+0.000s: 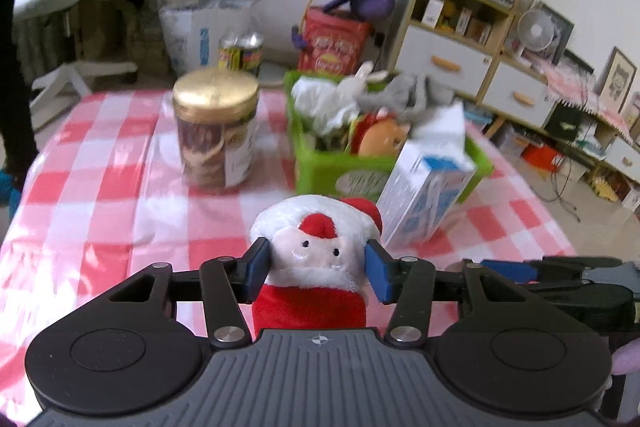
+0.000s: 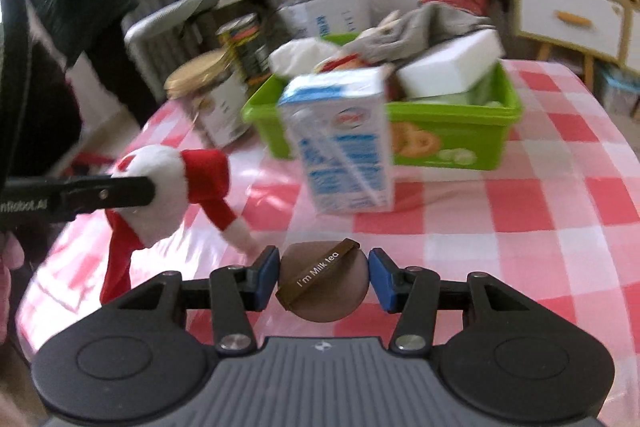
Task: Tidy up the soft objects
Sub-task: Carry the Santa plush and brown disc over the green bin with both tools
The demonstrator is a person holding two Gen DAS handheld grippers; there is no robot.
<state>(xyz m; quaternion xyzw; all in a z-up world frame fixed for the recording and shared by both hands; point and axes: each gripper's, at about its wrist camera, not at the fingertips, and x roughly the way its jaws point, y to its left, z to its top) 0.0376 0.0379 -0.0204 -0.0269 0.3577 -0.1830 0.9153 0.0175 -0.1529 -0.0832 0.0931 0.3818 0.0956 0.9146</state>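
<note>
My left gripper (image 1: 316, 267) is shut on a plush Santa (image 1: 316, 251), held above the checked table; the Santa also shows in the right wrist view (image 2: 172, 187), clamped by the left gripper's fingers (image 2: 120, 191). My right gripper (image 2: 323, 279) is shut on a round brown soft disc labelled "I'm Milk tea" (image 2: 324, 283). A green basket (image 1: 320, 167) stands ahead, filled with a white cloth, a grey plush, a burger toy (image 1: 380, 135) and a white block (image 2: 452, 67).
A blue-and-white milk carton (image 2: 344, 143) stands in front of the basket (image 2: 460, 135). A gold-lidded jar (image 1: 216, 131) stands left of the basket, cans behind it. The red-and-white checked tablecloth (image 1: 100, 187) covers the table. Shelves and a chair stand beyond.
</note>
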